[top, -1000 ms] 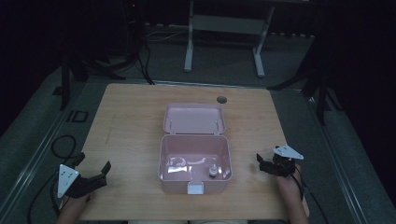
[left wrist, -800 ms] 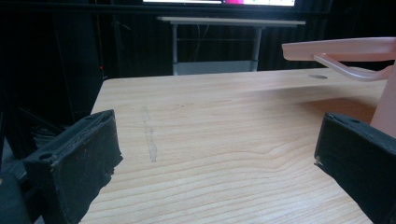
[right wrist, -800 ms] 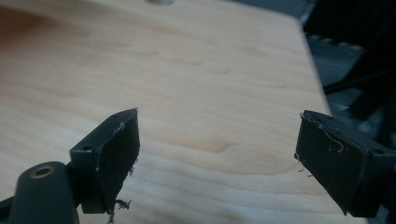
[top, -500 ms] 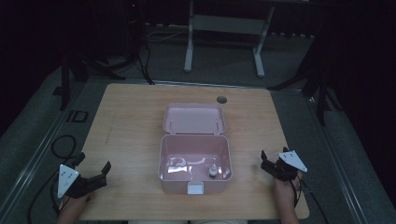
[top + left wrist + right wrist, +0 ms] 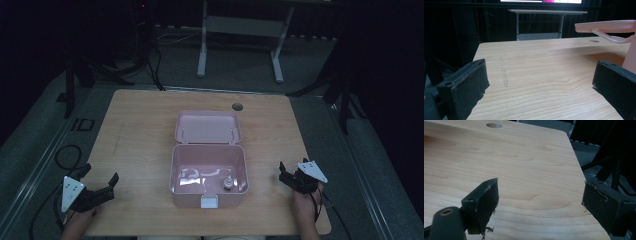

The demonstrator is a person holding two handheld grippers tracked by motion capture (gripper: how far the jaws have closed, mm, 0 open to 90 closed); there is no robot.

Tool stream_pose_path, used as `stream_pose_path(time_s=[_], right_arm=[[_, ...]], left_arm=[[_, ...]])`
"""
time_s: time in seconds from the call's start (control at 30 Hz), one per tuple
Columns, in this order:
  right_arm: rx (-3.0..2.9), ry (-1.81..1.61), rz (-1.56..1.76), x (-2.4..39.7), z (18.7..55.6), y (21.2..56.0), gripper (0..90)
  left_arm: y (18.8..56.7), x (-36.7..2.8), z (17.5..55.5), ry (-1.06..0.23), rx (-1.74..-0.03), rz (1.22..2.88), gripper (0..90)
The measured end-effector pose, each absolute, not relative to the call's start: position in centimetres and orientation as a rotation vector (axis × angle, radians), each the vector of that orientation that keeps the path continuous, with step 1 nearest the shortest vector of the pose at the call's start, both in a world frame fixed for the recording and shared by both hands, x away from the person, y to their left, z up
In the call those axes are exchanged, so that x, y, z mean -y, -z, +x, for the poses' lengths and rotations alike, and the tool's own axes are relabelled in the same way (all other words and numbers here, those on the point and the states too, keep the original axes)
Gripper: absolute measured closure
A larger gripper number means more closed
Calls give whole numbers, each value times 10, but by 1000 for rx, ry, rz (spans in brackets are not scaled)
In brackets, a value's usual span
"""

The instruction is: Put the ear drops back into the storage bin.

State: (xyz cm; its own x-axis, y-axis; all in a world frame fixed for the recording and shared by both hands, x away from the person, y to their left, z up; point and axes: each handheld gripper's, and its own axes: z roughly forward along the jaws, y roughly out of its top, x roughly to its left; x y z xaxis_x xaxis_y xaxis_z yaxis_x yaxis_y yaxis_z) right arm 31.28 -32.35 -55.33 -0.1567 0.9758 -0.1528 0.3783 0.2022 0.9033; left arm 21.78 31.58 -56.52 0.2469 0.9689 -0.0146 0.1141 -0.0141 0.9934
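Observation:
An open pink plastic box [image 5: 209, 161] stands mid-table, its lid [image 5: 207, 126] folded back flat behind it. Inside lie a small bottle-like item [image 5: 227, 183] and pale clear pieces [image 5: 192, 175] that are hard to make out. My left gripper [image 5: 100, 175] rests open near the front left corner, well apart from the box; its view [image 5: 539, 75] shows bare wood between the jaws and the pink lid edge [image 5: 606, 26] at right. My right gripper [image 5: 292, 166] is open to the right of the box, with nothing between its fingers [image 5: 540, 192].
The wooden table [image 5: 140, 145] has a round cable hole [image 5: 237, 106] at the back, also in the right gripper view as the hole [image 5: 494, 125]. A white desk frame [image 5: 240, 30] and cables lie on the dark floor beyond. The table's right edge [image 5: 576, 160] is close.
My right gripper has shifted slightly toward the near edge of the table. The left gripper and the box have stayed put.

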Motion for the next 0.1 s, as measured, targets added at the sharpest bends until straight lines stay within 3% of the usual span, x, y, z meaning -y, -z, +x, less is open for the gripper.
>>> stream_pose_path(time_s=[0.1], right_arm=[[-1683,-939,1291,323,313,553,134]], left_arm=[[565,-316,218,-966,-1103,1400,4]])
